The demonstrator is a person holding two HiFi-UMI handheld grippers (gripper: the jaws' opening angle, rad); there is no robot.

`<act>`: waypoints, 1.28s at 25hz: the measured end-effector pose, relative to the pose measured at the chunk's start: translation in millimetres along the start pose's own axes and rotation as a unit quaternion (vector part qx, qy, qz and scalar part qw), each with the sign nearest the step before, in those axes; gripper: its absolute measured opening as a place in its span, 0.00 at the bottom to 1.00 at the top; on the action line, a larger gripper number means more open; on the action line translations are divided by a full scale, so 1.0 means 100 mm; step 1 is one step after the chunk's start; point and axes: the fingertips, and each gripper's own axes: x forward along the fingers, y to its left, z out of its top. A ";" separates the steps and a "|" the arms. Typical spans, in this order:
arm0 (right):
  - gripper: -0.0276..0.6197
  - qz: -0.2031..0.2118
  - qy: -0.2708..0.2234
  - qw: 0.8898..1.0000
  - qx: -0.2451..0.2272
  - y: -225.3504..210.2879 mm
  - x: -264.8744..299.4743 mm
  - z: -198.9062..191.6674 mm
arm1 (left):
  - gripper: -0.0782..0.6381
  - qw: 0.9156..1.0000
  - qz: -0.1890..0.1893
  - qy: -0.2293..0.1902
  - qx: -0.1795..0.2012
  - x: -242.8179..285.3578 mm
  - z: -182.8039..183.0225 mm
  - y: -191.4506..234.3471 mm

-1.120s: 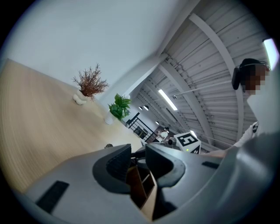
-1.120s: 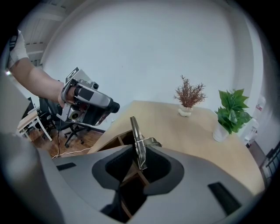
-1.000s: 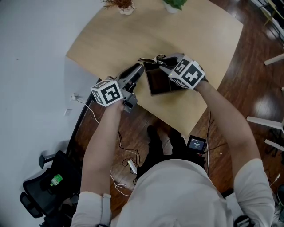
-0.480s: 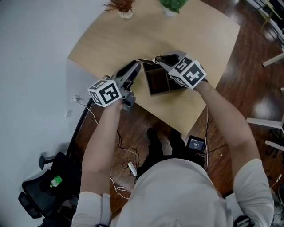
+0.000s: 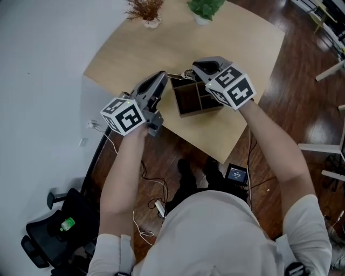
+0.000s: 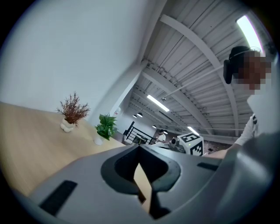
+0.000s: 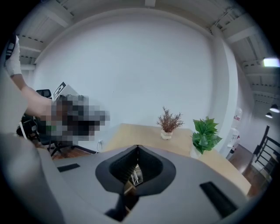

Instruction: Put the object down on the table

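Observation:
A dark brown wooden box (image 5: 190, 101) with compartments is over the near part of the light wooden table (image 5: 135, 48). My left gripper (image 5: 161, 78) is at the box's far left corner, its jaws shut with a thin tan board edge (image 6: 141, 177) between them. My right gripper (image 5: 195, 68) is at the box's far rim, shut on it; a wooden edge and a small metal piece (image 7: 133, 175) show between its jaws. Whether the box rests on the table or hangs just above it cannot be told.
A dried red plant (image 5: 144, 8) and a green plant (image 5: 205, 7) in small white pots stand at the table's far edge. The table's near edge runs just below the box. On the floor lie cables (image 5: 151, 202) and a small device (image 5: 237, 173); a black chair (image 5: 48, 242) stands at lower left.
Both grippers kept their hold and moved slightly with the box. The right gripper's cube has risen and swung a little to the right; the left one has dropped slightly left.

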 end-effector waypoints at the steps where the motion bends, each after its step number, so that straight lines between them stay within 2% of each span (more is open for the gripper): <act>1: 0.05 -0.002 -0.005 1.000 0.001 0.00 -0.05 0.04 | 0.11 1.000 -0.002 -0.002 0.004 -0.02 0.03 -0.06; 12: 0.05 -0.028 -0.051 0.998 0.020 0.03 -0.61 0.32 | 0.11 0.999 -0.012 0.003 0.044 -0.16 0.21 -0.59; 18: 0.05 -0.047 -0.079 0.995 0.026 0.08 -1.03 0.44 | 0.11 0.996 -0.025 0.005 0.084 -0.26 0.23 -0.94; 25: 0.05 -0.062 -0.102 0.992 0.039 0.17 -1.47 0.47 | 0.11 0.994 -0.034 0.002 0.099 -0.45 0.15 -1.26; 32: 0.05 -0.076 -0.106 0.990 0.050 0.39 -1.86 0.31 | 0.11 0.994 -0.035 0.005 0.108 -0.65 0.02 -1.47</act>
